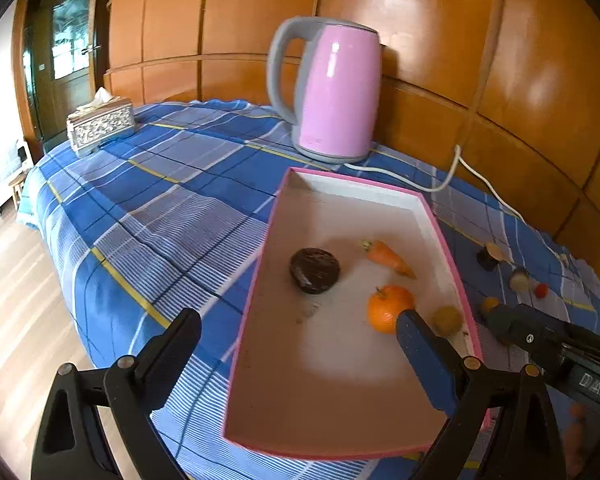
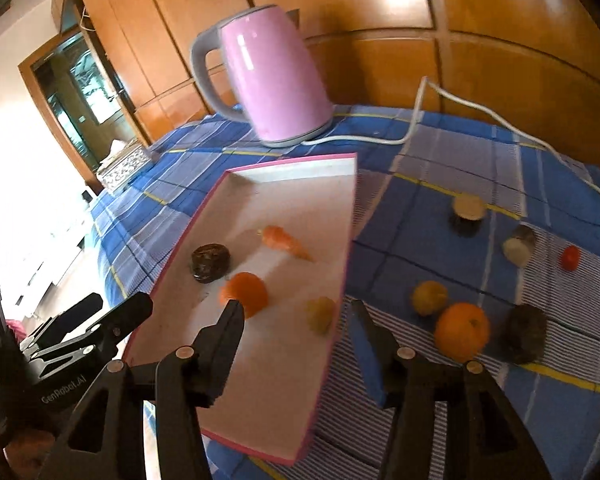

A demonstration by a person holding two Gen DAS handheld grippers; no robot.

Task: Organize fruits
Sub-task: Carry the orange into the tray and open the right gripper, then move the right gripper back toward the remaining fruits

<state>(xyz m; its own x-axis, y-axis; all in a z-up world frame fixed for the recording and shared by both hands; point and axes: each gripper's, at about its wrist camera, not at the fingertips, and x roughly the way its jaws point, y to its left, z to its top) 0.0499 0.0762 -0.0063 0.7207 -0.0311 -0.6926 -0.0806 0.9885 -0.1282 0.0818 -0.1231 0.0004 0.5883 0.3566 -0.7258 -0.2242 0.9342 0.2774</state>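
Observation:
A pink-rimmed tray point(image 1: 432, 216) point(image 2: 352, 216) holds a dark round fruit point(image 1: 314, 270) point(image 2: 211, 262), a carrot point(image 1: 387, 258) point(image 2: 285, 242), an orange point(image 1: 388, 307) point(image 2: 247, 293) and a small yellow fruit point(image 1: 447, 320) point(image 2: 321, 313). On the cloth right of the tray lie another orange point(image 2: 463, 331), a yellow fruit point(image 2: 429, 297), a dark fruit point(image 2: 526, 333), a red tomato point(image 2: 570, 258) and two cut pieces point(image 2: 467, 214) point(image 2: 518, 245). My left gripper point(image 1: 298, 334) is open and empty over the tray's near end. My right gripper point(image 2: 296, 316) is open and empty above the tray's right rim.
A pink kettle point(image 1: 332, 88) point(image 2: 274, 76) stands behind the tray, its white cord point(image 1: 456, 168) point(image 2: 416, 120) trailing right. A silver tissue box point(image 1: 100, 124) sits far left. The blue plaid table point(image 1: 160, 184) ends at the left, above a wooden floor point(image 1: 16, 280).

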